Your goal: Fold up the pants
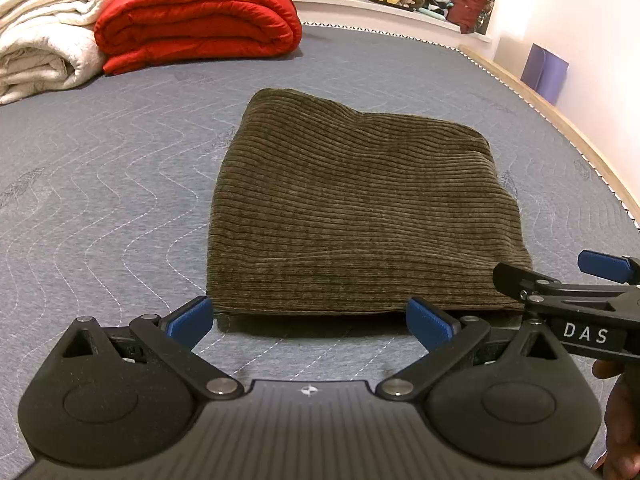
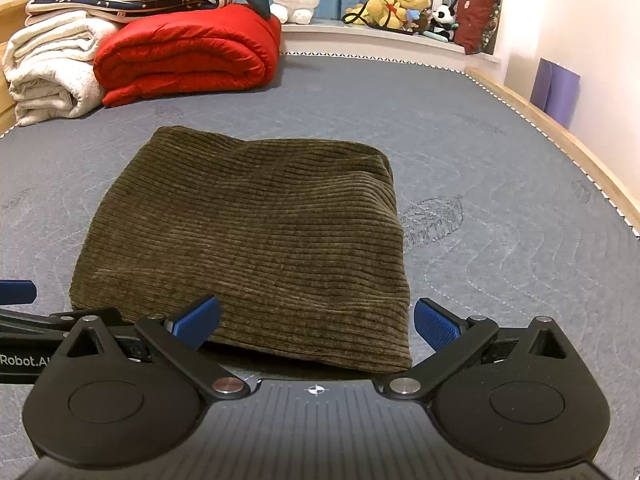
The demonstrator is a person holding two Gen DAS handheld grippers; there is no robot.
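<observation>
Left wrist view: the olive corduroy pants (image 1: 352, 208) lie folded into a compact rectangle on the grey quilted mattress (image 1: 100, 184), and the left gripper (image 1: 310, 318) sits just short of their near edge with its blue-padded fingers (image 1: 192, 320) spread wide, holding nothing. Right wrist view shows the right gripper (image 2: 316, 322) at the bundle's near right corner, fingers (image 2: 436, 324) likewise spread and empty. A folded red quilt (image 1: 196, 20) and white blankets (image 1: 44, 36) are stacked at the far left; plush toys (image 2: 400, 6) line a ledge beyond.
</observation>
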